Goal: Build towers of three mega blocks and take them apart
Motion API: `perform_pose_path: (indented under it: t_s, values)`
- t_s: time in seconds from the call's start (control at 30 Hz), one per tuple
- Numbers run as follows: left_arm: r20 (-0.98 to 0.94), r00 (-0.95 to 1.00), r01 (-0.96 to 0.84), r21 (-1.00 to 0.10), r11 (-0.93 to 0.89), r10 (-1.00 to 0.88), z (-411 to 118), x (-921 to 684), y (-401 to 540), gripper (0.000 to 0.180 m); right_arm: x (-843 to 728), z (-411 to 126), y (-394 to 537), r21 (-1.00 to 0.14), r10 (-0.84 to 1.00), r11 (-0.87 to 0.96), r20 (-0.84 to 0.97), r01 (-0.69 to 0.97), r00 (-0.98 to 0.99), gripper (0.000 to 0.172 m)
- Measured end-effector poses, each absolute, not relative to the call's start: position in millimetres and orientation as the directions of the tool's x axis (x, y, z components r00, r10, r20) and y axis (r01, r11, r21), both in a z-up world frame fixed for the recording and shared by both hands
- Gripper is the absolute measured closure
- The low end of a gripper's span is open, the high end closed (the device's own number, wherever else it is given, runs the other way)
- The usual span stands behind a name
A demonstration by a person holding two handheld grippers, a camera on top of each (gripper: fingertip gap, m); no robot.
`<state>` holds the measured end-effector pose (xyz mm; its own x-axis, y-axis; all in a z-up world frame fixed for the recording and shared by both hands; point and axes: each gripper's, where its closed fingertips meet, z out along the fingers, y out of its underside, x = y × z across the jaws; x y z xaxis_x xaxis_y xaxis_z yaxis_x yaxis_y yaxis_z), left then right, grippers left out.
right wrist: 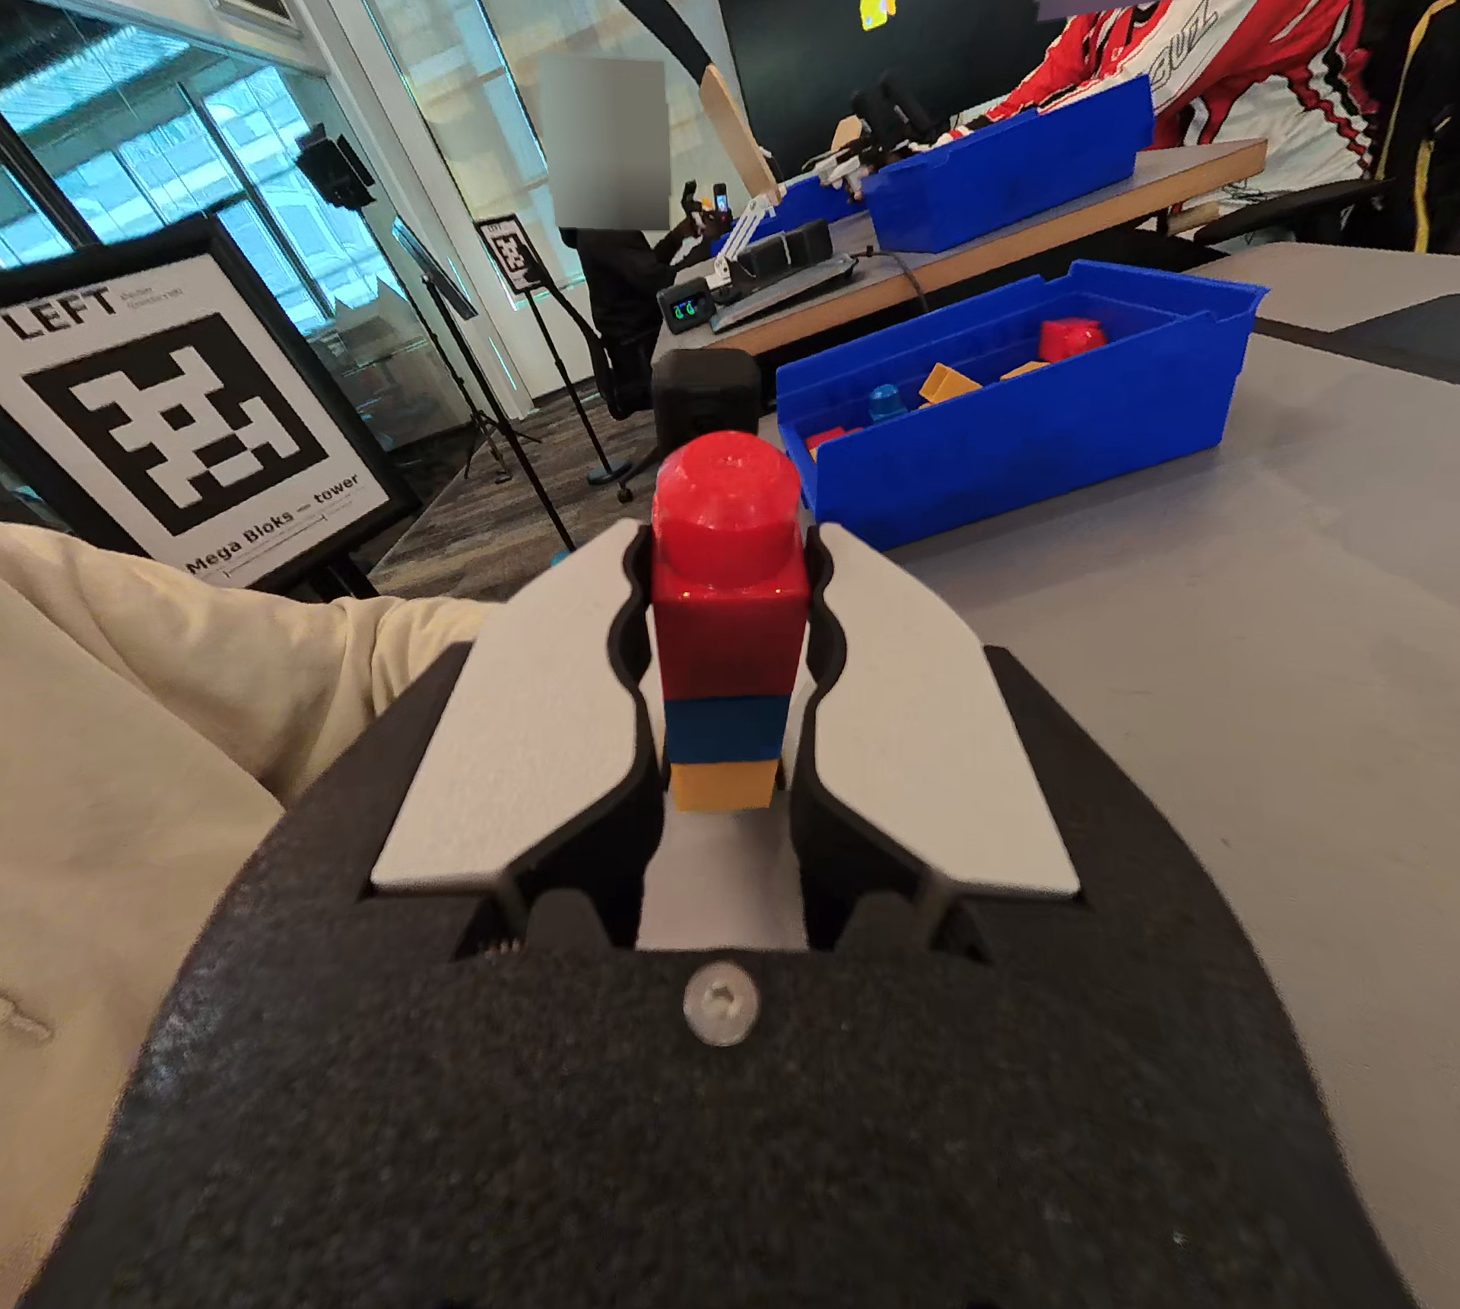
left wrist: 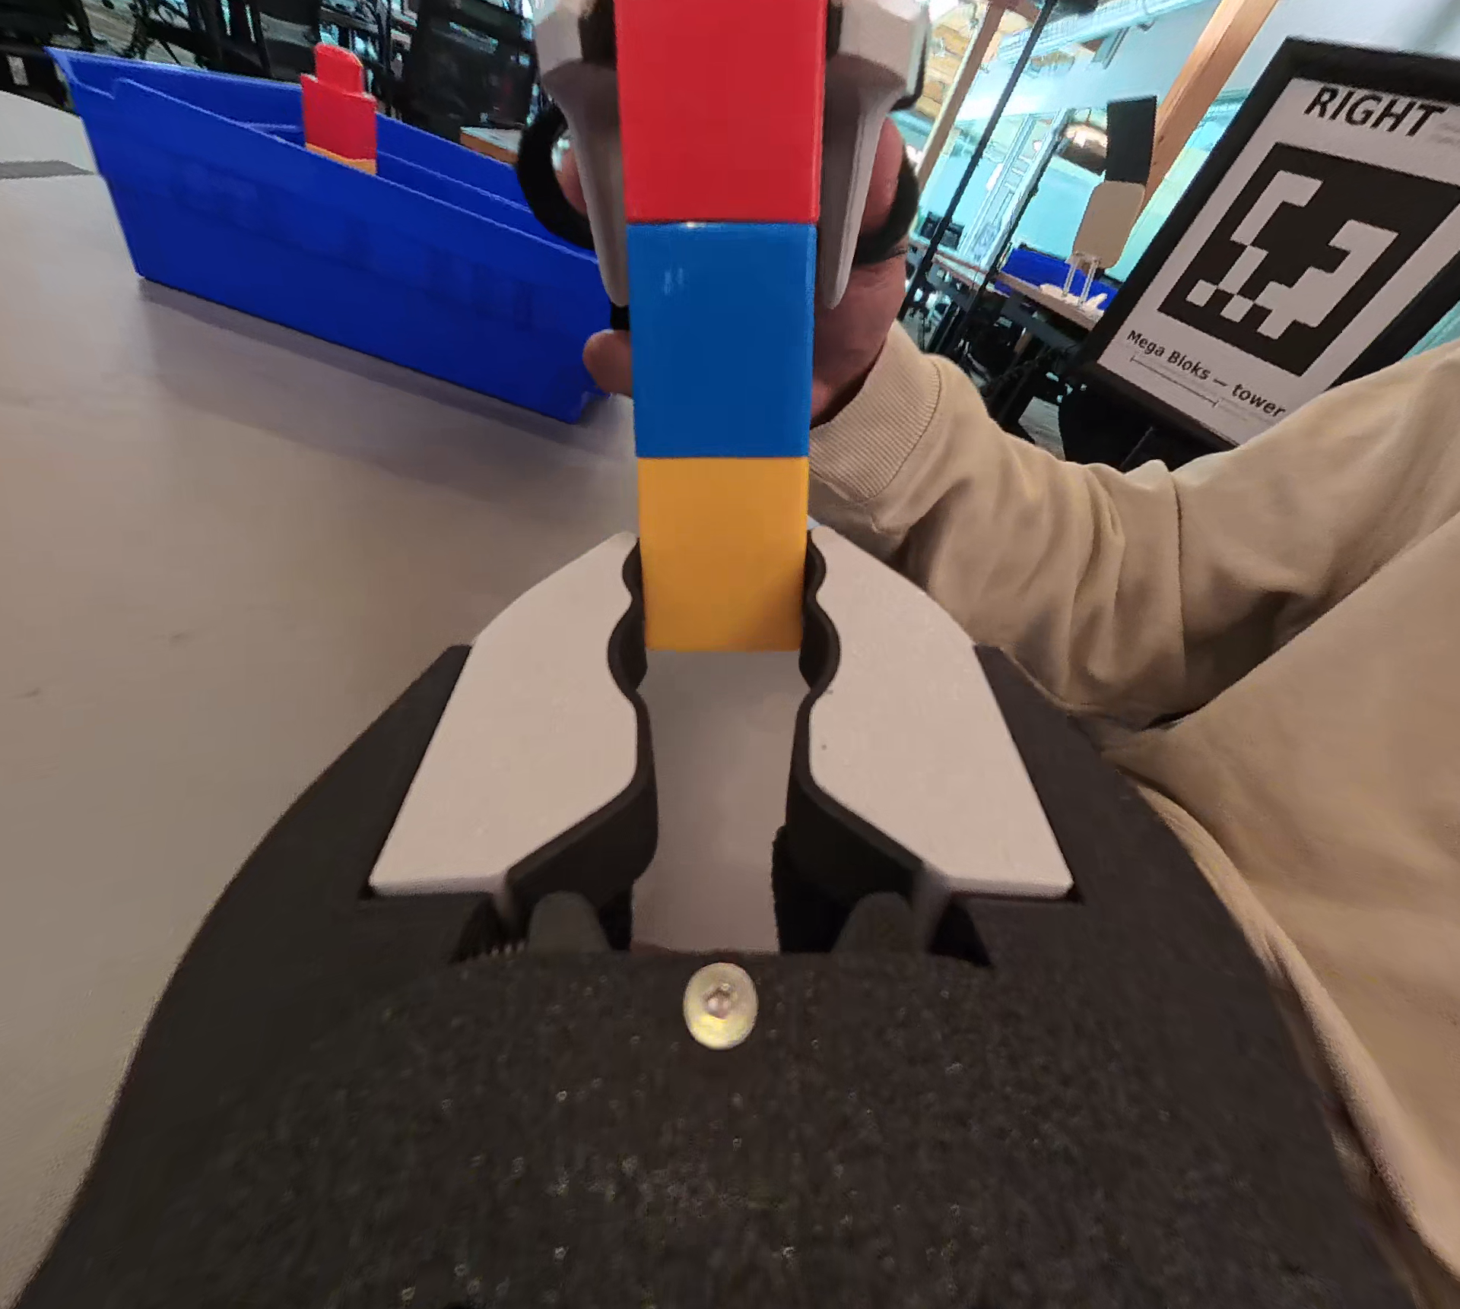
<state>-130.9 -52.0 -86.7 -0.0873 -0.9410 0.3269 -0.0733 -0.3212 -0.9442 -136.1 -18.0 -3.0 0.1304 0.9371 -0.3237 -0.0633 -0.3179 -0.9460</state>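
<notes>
A tower of three blocks stands on the grey table [left wrist: 237, 521]: a yellow block [left wrist: 723, 552] at the bottom, a blue block [left wrist: 723, 339] in the middle, a red block [left wrist: 719, 78] on top. My left gripper [left wrist: 723, 592] is shut on the yellow block, pads pressed on both its sides. My right gripper [right wrist: 728, 592] is shut on the red block [right wrist: 731, 608], pads on both its sides; it also shows in the left wrist view [left wrist: 719, 110], coming from behind. The blue block [right wrist: 727, 730] and yellow block [right wrist: 723, 785] show below the red one.
A blue bin [left wrist: 332, 244] stands on the table at the back left, with a red block [left wrist: 340, 106] on an orange one sticking up from it. In the right wrist view the bin [right wrist: 1027, 434] holds several loose blocks. A framed marker sign [left wrist: 1296, 244] stands at the right.
</notes>
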Motion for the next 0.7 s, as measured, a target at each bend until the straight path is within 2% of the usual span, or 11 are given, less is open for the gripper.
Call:
perform_pose_path:
  t_s: [0.13,0.23,0.33,0.43,0.6,0.7]
  values:
    - [0.286,-0.025,-0.042,-0.958,-0.285,-0.958,-82,-134,-42,0.145,-130,-3,-11,-0.935,0.917,-0.349,-0.355,-0.065,0.179,0.132]
    - [0.179,0.117,-0.085,-0.978,-0.19,-0.977,-80,-140,-27,0.145,-118,2,-6,-0.933,0.892,-0.35,-0.359,-0.084,0.276,0.104]
    - [-0.1,0.276,-0.297,-0.955,0.014,-0.956,-89,-155,-8,0.145,-104,-12,-3,-0.887,0.819,-0.461,-0.432,-0.013,0.377,0.106]
    - [-0.32,0.315,-0.441,-0.883,0.161,-0.894,-90,-166,1,0.145,-101,-35,-6,-0.81,0.747,-0.584,-0.511,0.052,0.424,0.109]
    - [-0.41,0.307,-0.529,-0.824,0.204,-0.859,-96,-169,4,0.145,-115,-46,-10,-0.765,0.724,-0.642,-0.583,0.051,0.37,0.115]
    - [-0.388,0.304,-0.515,-0.835,0.193,-0.87,-98,-168,4,0.145,-119,-44,-11,-0.774,0.733,-0.631,-0.576,0.046,0.363,0.115]
